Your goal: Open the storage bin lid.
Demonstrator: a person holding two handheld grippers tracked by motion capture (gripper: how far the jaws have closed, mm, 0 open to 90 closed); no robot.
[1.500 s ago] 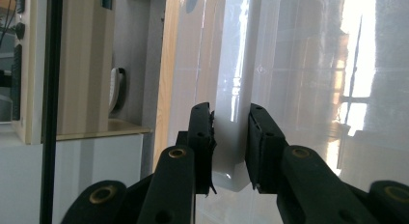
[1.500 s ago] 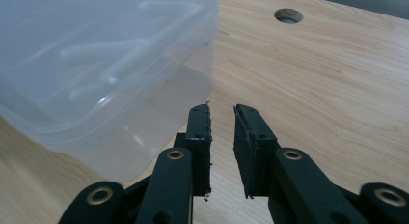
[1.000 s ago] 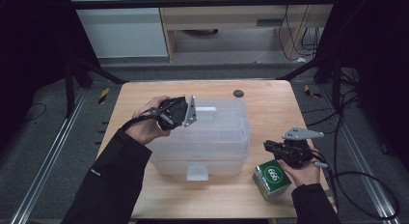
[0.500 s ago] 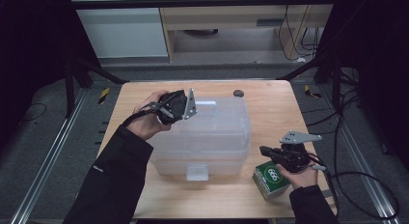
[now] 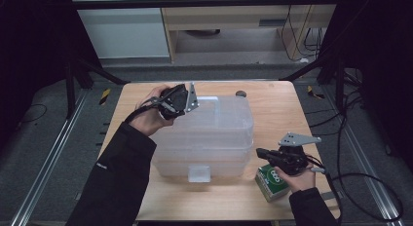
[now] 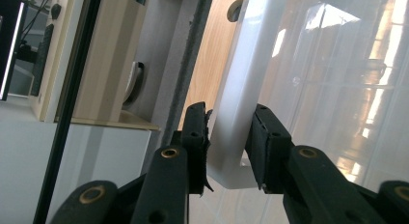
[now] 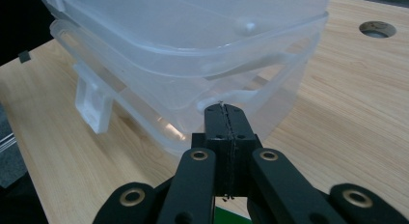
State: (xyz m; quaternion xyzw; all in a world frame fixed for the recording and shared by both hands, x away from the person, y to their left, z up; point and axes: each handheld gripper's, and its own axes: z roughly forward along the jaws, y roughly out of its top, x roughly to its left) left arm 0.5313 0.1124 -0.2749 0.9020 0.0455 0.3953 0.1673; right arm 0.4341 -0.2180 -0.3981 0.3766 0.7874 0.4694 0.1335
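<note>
Straddling the lid's [image 6: 308, 64] white handle [image 6: 235, 118] without quite clamping it, the left gripper [image 6: 226, 142] risked slipping off, while the right gripper [image 7: 225, 125], jaws pressed together empty, hovered beside the clear box [image 5: 204, 148].

Wooden worktop [image 5: 277, 114] bearing a clear plastic tub [image 5: 214, 138], with a green box [image 5: 273, 181] just beside it.

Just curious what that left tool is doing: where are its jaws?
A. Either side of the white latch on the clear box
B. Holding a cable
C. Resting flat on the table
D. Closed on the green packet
A: in the left gripper view the left gripper has one jaw on each side of the white latch of the box, with gaps showing, so open.
</note>
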